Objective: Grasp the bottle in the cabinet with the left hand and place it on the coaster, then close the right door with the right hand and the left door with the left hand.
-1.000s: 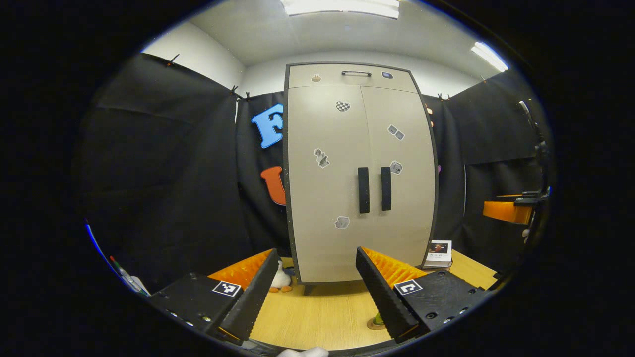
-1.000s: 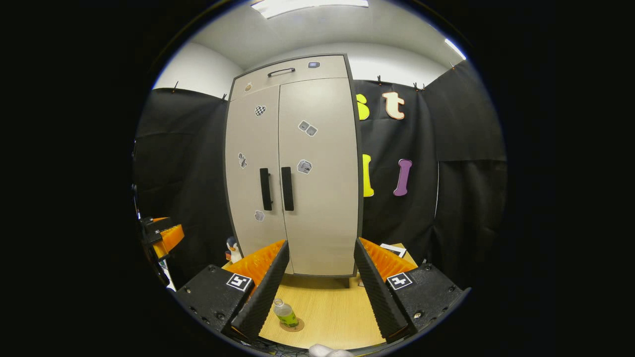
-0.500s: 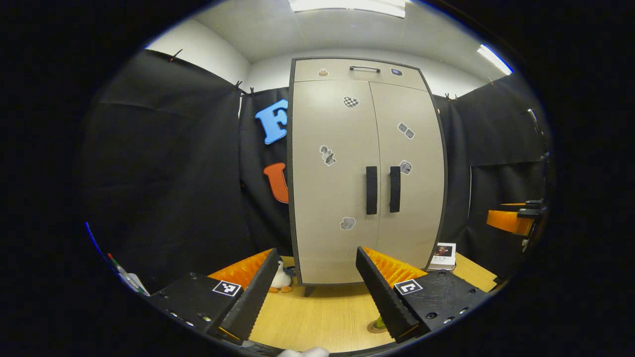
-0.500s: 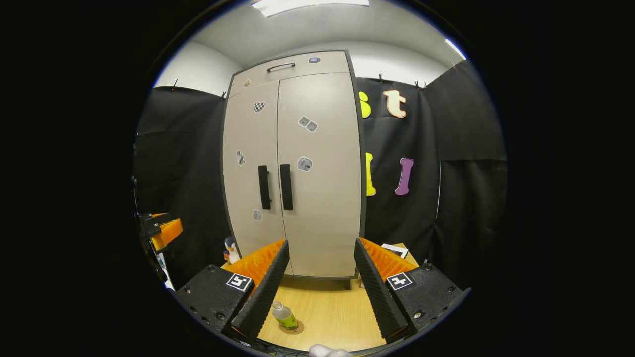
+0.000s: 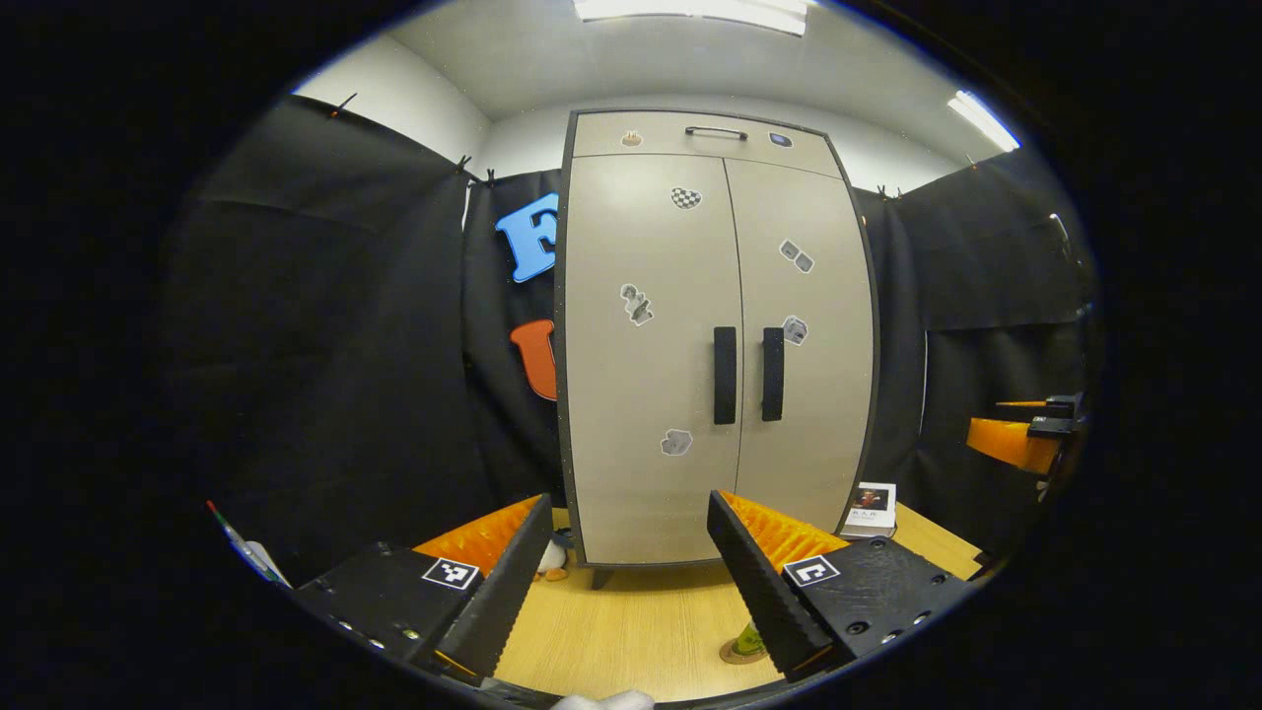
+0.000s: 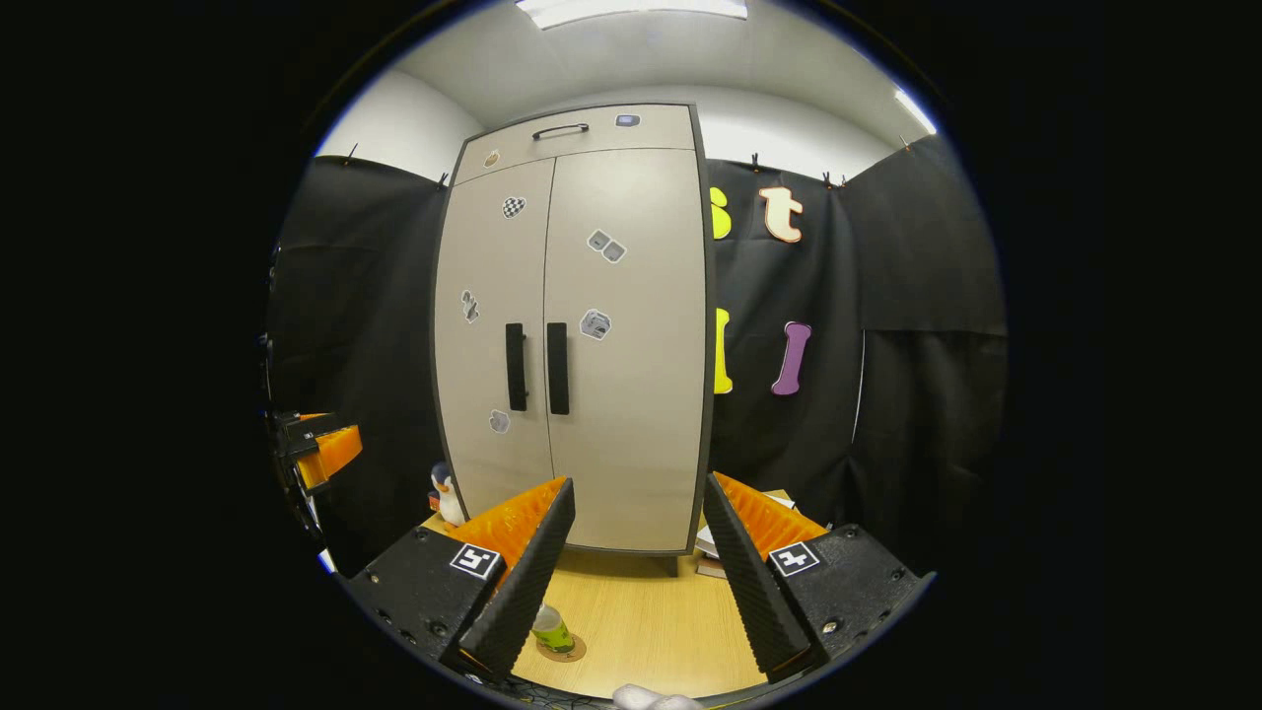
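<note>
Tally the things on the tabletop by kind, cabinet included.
Cabinet: 1
Bottle: 1
Coaster: 1
Penguin toy: 1
Book: 1
Total: 5

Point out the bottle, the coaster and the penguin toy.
bottle (image 6: 552, 629): right gripper view, on its green lower body.
coaster (image 6: 572, 651): right gripper view, on the rim right of the bottle.
penguin toy (image 6: 449, 498): right gripper view, on its white belly.

bottle (image 6: 552, 627): green, upright on coaster (image 6: 572, 651) | left door (image 6: 490, 325), right door (image 6: 625, 335): closed, beige
</note>
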Motion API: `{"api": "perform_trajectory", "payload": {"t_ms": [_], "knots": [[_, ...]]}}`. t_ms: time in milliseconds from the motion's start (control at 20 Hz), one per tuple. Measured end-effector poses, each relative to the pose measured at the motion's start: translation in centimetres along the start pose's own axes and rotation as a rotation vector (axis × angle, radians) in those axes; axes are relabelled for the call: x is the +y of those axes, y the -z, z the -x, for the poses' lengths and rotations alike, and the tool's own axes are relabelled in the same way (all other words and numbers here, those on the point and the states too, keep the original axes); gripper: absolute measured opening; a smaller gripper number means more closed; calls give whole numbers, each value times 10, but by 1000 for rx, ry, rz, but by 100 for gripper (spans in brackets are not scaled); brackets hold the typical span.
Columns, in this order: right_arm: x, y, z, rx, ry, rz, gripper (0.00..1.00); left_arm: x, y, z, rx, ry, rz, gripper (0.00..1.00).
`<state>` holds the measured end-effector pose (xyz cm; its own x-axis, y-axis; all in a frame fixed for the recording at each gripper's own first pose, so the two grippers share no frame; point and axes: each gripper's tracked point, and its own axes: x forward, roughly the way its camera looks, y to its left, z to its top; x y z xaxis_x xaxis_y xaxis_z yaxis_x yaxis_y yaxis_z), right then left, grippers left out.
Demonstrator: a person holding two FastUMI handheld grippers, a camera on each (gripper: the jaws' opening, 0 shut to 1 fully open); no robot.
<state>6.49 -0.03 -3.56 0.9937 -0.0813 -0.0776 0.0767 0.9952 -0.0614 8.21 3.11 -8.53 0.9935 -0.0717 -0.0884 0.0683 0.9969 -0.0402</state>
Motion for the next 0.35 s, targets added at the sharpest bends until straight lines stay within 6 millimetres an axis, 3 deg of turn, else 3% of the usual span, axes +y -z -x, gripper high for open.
{"api": "perform_trajectory", "payload": {"t_ms": [200,350], "knots": [[2,3,-2,13,-47,-17,81,-5,-3,9,5,-33,-7,96],[-4,-6,-2,-10,-63,-10,81,-9,-1,14,15,-53,-19,96]]}}
